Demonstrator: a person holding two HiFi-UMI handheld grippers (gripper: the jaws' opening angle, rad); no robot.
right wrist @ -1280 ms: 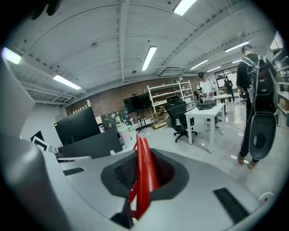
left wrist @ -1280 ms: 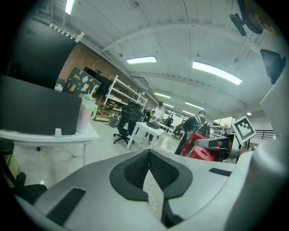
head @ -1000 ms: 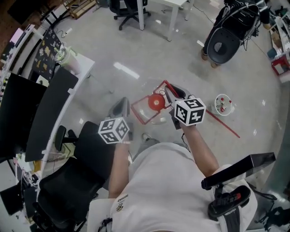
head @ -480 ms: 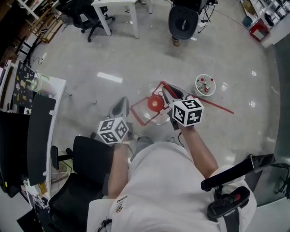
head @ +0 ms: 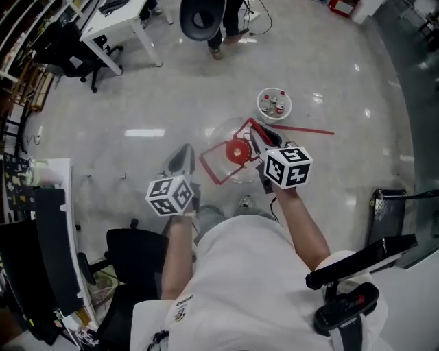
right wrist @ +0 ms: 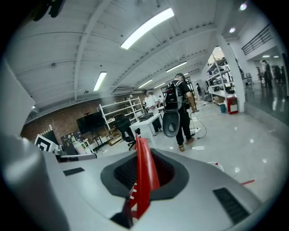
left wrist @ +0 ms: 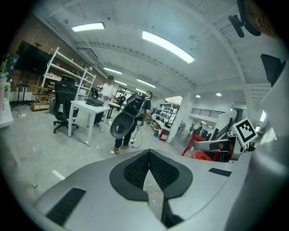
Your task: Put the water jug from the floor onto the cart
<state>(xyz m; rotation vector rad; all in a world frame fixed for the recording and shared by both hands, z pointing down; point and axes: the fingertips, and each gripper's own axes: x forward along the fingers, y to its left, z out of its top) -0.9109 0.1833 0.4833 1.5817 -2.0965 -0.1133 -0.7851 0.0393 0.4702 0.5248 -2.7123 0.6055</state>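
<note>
The water jug (head: 230,140) is clear, with a red cap (head: 237,151) and a red handle frame (head: 214,166). It hangs above the floor in front of the person. My right gripper (head: 258,141) is shut on the red handle (right wrist: 142,178), which stands as a thin red blade between its jaws. My left gripper (head: 182,155) is to the left of the jug and apart from it, jaws together with nothing held. The left gripper view shows the red handle (left wrist: 201,154) and the right gripper's marker cube (left wrist: 245,130) at its right edge.
A white bowl (head: 274,104) holding small items and a red rod (head: 303,129) lie on the grey floor beyond the jug. A person with a black round pack (head: 201,16) stands ahead near a white desk (head: 116,22). A black office chair (head: 134,255) is at lower left.
The whole view has swung: the floor, the bowl and the desks slid across the picture. Both grippers and the jug kept their places in front of the person. The grip has not changed.
</note>
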